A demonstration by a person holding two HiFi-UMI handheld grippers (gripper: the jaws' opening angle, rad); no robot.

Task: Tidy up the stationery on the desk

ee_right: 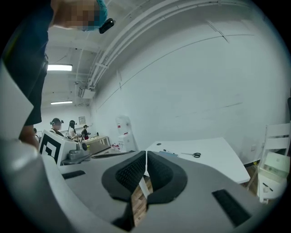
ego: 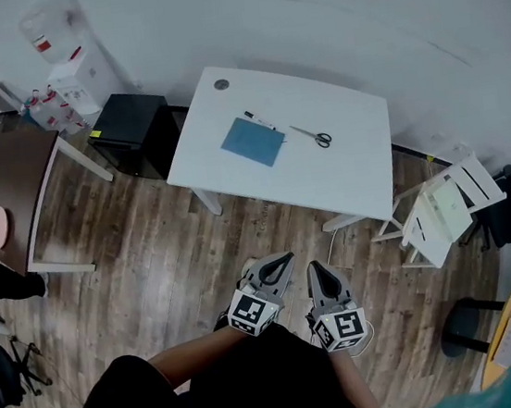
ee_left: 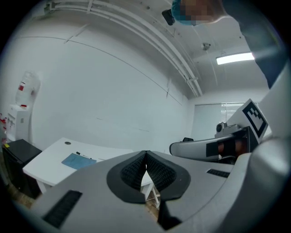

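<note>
Now, open wooden floor (ego: 149, 250) lies between the person and the white table (ego: 345, 177). On it, clear of the edges: a blue notebook (ego: 253, 141), a pen (ego: 259, 119) just beside it, and scissors (ego: 315, 135) further right. The left claw (ego: 284, 260) and right claw (ego: 313, 268) hover side by side, well short of the table, both closed and empty.

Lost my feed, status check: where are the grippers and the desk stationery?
Left gripper and right gripper shut, empty, short of the white desk. Blue sheet, pen, scissors untouched on it. Wood floor between, nothing blocking.
</note>
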